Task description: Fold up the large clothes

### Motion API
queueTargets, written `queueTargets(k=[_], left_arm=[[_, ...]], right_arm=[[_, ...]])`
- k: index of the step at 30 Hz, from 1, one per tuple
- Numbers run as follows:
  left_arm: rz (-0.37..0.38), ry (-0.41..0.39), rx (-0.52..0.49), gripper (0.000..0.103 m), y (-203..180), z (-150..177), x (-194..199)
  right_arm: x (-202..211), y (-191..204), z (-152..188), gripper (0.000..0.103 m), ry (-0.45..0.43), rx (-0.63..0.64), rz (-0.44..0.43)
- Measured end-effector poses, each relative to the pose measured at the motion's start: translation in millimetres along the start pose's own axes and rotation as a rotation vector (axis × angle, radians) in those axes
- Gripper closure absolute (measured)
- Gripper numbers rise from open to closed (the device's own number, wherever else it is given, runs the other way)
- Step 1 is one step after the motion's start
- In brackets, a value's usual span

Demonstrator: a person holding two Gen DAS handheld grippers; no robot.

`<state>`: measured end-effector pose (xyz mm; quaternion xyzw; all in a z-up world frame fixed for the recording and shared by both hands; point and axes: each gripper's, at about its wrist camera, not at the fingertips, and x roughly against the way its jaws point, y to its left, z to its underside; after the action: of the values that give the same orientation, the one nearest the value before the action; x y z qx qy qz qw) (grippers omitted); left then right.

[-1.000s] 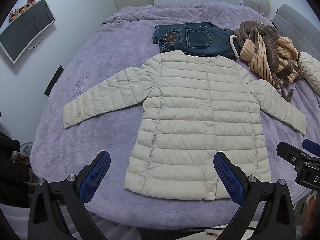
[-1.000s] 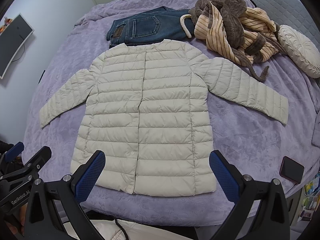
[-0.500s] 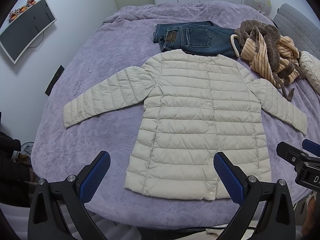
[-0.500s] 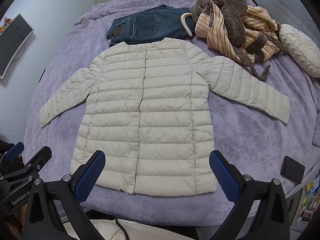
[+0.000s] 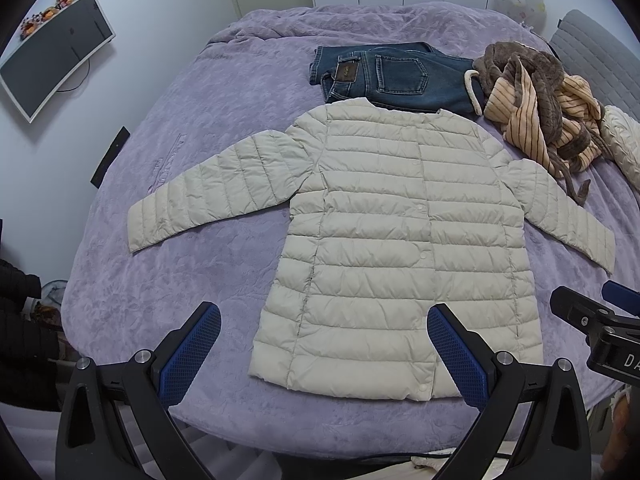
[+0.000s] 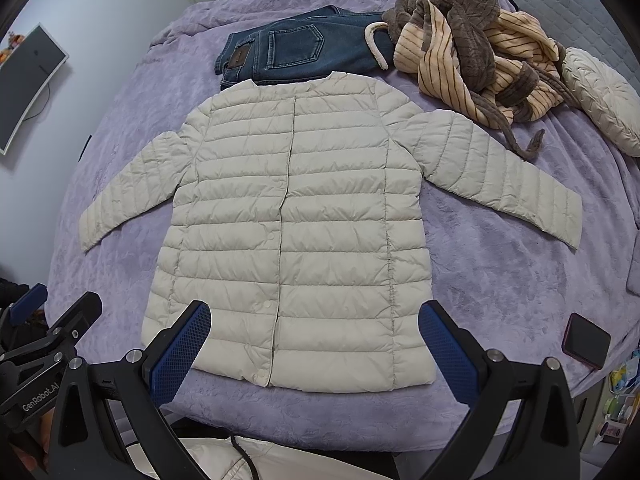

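Both grippers hover at the near edge of the bed with their blue-padded black fingers spread wide and nothing between them. At the bottom of the left wrist view the left gripper (image 5: 324, 354) frames the lower left hem of the jacket; the right gripper (image 6: 314, 350) does the same at the bottom of the right wrist view, over the middle of the hem. Neither touches the cloth.

Filling the centre of both frames, the cream quilted puffer jacket (image 5: 404, 240) (image 6: 292, 232) lies flat and front-up on the lilac plush bedspread (image 5: 192, 280) (image 6: 500, 280), snapped shut down the middle, both sleeves stretched out and angled downward to either side. Its hem sits close to the near edge of the bed.

At the lower right of the right wrist view a dark phone with a reddish rim (image 6: 586, 340) lies on the bedspread, well apart from the jacket.

Just beyond the collar, a pair of folded blue denim jeans (image 5: 388, 76) (image 6: 296, 54) touches the jacket's neckline. To their right, in the upper right of each frame, sits a crumpled brown and peach striped fleece robe (image 5: 536, 96) (image 6: 472, 56), its belt trailing toward the jacket's right sleeve. Farther right rests a round cream pleated cushion (image 6: 600, 100).

On the wall at the upper left hangs a curved dark monitor (image 5: 52, 52).
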<state>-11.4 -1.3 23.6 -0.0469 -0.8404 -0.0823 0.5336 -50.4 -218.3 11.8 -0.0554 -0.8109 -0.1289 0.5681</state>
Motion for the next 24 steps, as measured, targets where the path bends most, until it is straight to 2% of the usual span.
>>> queueTargets(k=[24], left_arm=[[-0.004,0.012,0.003,0.0,0.5,-4.3,1.8]], right_arm=[[0.6,1.9,-6.2,0.0,0.009,-0.006,-0.004]])
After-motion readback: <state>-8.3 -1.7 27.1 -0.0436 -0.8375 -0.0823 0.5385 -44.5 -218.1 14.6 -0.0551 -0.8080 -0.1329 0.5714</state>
